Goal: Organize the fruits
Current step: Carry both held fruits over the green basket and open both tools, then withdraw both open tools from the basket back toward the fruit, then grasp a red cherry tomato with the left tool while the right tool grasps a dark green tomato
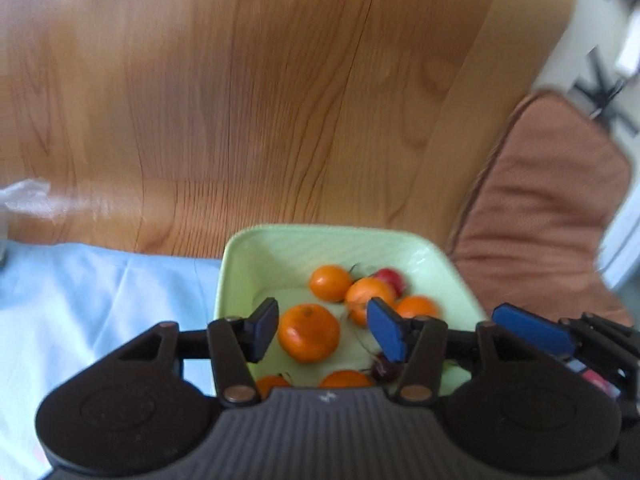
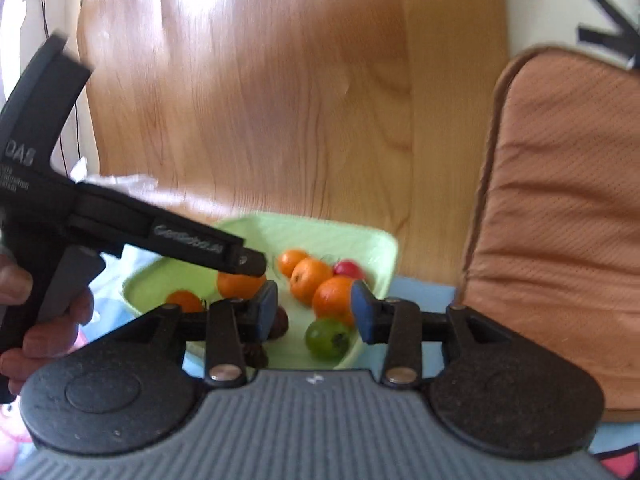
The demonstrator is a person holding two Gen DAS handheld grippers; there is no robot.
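The fruits, oranges (image 1: 308, 332), a red one (image 1: 390, 278), a green grape (image 2: 328, 338) and dark ones, lie in the green tray (image 1: 256, 252) on the blue cloth (image 1: 100, 292) at the wooden table's (image 1: 280, 100) near edge. My left gripper (image 1: 326, 330) and right gripper (image 2: 314, 312) hang over the tray, jaws parted, empty. A brown cushion (image 2: 560, 220) lies right of the table.

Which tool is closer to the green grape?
Right. The right tool hangs just over the green grape; the left tool is farther, above the dish's other side.
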